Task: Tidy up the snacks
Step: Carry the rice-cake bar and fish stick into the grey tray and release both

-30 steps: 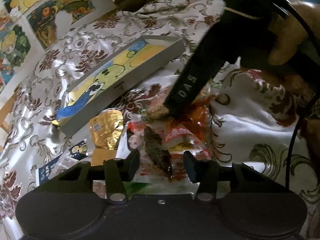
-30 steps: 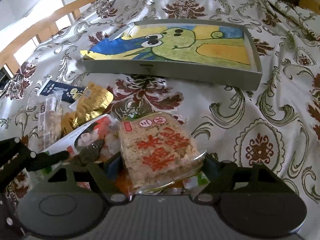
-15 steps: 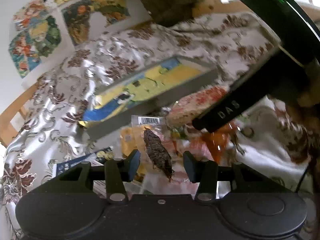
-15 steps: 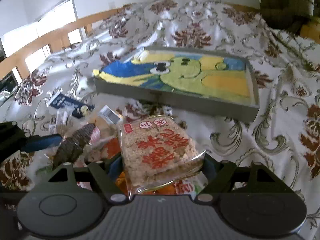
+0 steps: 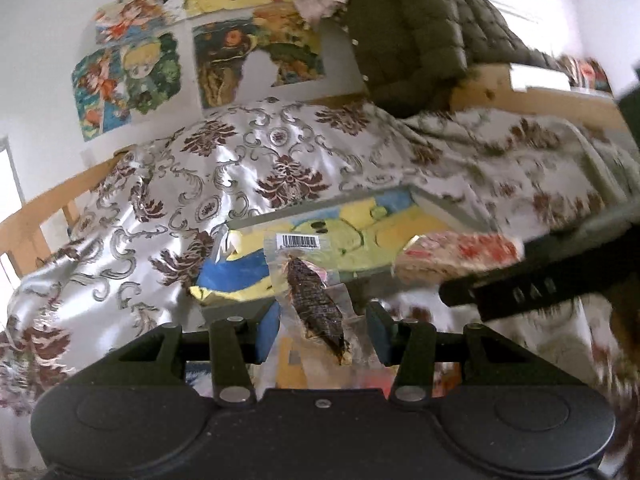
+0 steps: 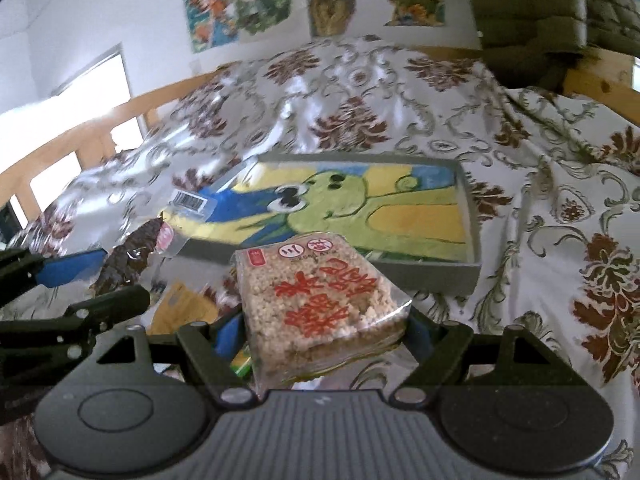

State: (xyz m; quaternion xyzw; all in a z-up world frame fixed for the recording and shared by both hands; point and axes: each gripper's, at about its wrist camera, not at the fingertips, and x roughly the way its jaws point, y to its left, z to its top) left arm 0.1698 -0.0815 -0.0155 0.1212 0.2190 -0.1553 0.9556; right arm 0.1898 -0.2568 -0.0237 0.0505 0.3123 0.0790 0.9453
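A: Where's open room on the bedspread (image 6: 540, 184)?

B: To the right of the grey tray (image 6: 466, 280) the patterned cloth lies bare out to the wooden bed rail (image 6: 600, 88) at the far right edge. Beyond the tray's far rim there is more bare cloth, up to the wall with the cartoon posters (image 6: 240, 0). The tray's floor, painted with a green cartoon creature, has nothing lying on it.

A: And the near left?

B: Crowded. A yellow packet (image 6: 184, 312) lies on the cloth short of the tray's near left corner, with other wrappers under the tools too blurred to name.

A: What is the right gripper (image 6: 324, 336) doing?

B: Its jaws stand wide and clamp a square puffed-rice cake (image 6: 320, 300) in clear wrap, held off the cloth in front of the tray's near rim. Large red Chinese characters run across it; I cannot read them from here, nor the small round marks above them.

A: The left gripper (image 5: 320, 330)?

B: Jaws narrower, gripping a clear pouch with a dark dried snack (image 5: 316, 304) inside, raised near the tray's left end. A barcode label sits at the pouch's top. "DAS" is printed on the right tool's black finger, seen from the left camera.
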